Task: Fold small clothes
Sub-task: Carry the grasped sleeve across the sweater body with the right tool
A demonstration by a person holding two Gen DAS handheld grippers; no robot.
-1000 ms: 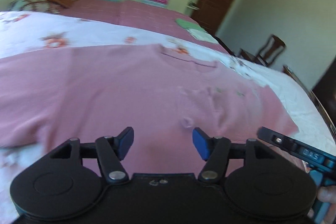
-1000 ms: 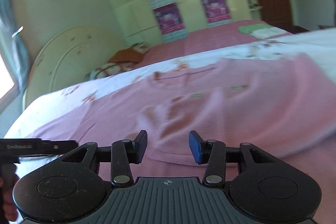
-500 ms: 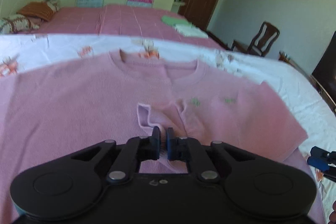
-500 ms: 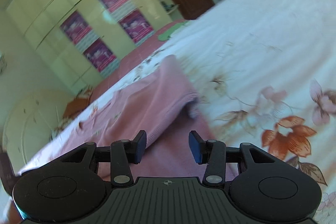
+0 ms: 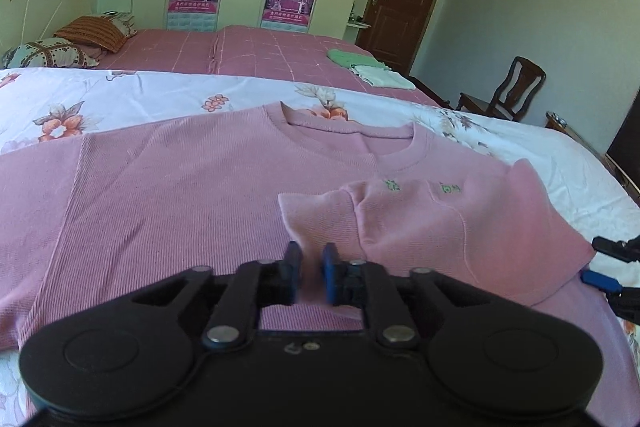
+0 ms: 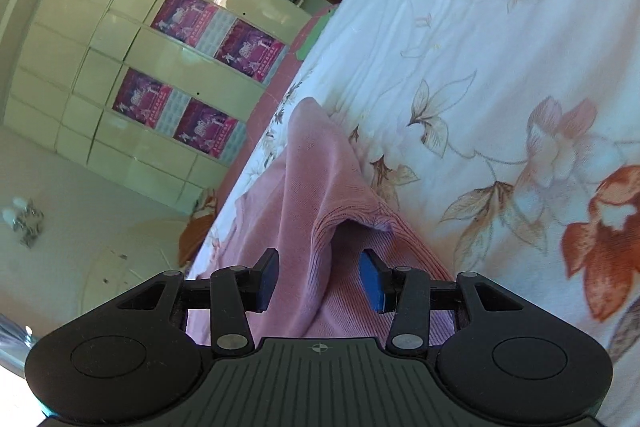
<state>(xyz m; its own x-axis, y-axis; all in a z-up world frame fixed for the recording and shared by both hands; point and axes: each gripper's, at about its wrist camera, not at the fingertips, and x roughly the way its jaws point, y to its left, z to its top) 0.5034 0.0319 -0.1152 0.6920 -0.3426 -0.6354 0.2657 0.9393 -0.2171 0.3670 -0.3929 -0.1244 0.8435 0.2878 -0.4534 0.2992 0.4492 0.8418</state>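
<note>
On the floral bedsheet [image 5: 120,99] we see the pink ribbed-knit tee [image 5: 160,195] spread flat, round neckline up, small green embroidery on the chest, one sleeve folded in over the front. Left gripper [image 5: 311,273]: jaws have just been opening, a ridge of knit between the blue pads, grip unclear. Right gripper [image 6: 318,281] hangs released, straddling the raised sleeve edge.
</note>
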